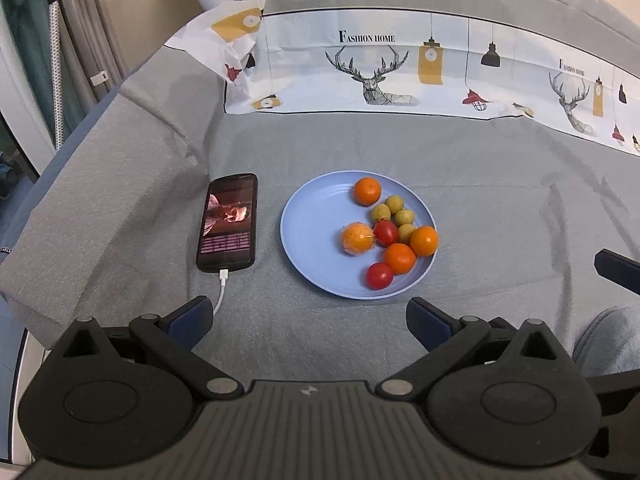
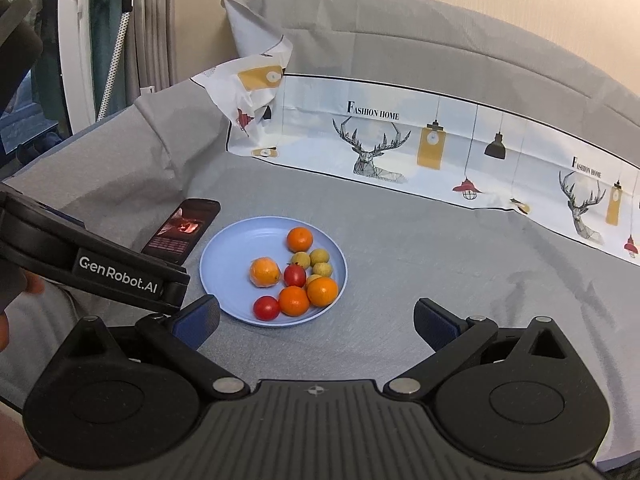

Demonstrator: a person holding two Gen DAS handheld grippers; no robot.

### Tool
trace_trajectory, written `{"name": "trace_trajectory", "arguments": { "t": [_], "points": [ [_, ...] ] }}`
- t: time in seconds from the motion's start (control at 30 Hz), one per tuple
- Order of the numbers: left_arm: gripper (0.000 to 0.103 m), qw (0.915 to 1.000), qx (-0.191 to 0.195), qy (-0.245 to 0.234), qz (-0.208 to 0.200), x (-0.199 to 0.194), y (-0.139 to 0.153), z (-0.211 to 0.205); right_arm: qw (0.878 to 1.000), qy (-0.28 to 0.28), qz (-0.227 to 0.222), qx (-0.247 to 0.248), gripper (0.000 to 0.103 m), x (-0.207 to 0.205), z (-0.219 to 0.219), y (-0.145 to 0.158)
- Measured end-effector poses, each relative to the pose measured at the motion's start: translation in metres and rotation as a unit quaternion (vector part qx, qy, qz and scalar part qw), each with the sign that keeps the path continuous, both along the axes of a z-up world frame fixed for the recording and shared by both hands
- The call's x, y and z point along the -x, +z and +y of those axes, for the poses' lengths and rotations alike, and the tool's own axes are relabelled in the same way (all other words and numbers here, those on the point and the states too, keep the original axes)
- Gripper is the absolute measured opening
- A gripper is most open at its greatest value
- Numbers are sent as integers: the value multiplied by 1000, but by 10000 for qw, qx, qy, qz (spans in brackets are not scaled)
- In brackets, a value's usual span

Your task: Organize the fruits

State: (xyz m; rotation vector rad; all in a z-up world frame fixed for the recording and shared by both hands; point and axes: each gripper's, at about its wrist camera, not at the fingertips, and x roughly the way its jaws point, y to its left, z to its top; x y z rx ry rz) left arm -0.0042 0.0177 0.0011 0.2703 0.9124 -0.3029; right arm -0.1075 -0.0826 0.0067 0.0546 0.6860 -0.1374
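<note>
Both grippers, left gripper [image 1: 308, 316] and right gripper [image 2: 316, 318], hang spread wide and empty short of the blue plate [image 1: 312, 236]. Fruits all sit on it, oranges [image 1: 367, 191], cherry tomatoes [image 1: 379, 275], small green fruits [image 1: 394, 204] bunched right, likely sorting done. Phone [image 1: 228, 222] charges just beside plate.

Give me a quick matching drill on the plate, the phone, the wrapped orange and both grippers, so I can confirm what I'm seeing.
Things:
1. blue plate
2. phone
3. wrapped orange
4. left gripper and right gripper

States:
A. lit screen, white cable plugged in
B. open, holding nothing
C. in clear film, beside a red tomato
D. holds all the fruit

Pairs: 1-D, 2-A, 3-C, 4-B
</note>
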Motion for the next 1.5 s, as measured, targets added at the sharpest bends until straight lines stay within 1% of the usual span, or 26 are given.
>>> {"name": "trace_trajectory", "arguments": {
  "t": [0.2, 0.3, 0.5, 0.77, 1.07, 1.5],
  "points": [
    [103, 9997, -198, 15, -151, 4, -2, -1, 10000, -45, 55, -22, 102, 0, 0, -4],
    [103, 9996, -246, 51, -150, 4, -4, 2, 9999, -52, 122, -46, 102, -2, 0, -6],
    [103, 9995, -268, 116, -96, 2, -7, 5, 9999, -92, 131, -52, 102, -2, 0, -8],
    [103, 9994, -285, 172, -75, 2, -9, 6, 10000, -77, -13, 51, 102, -2, 2, -6],
    [103, 9993, -300, 241, -27, -2, -11, 7, 9999, -46, -117, 14, 102, -2, 3, -5],
    [103, 9991, -339, 245, -20, -2, -12, 7, 9999, 21, -106, 7, 102, -2, 4, -4]
  ]
}}
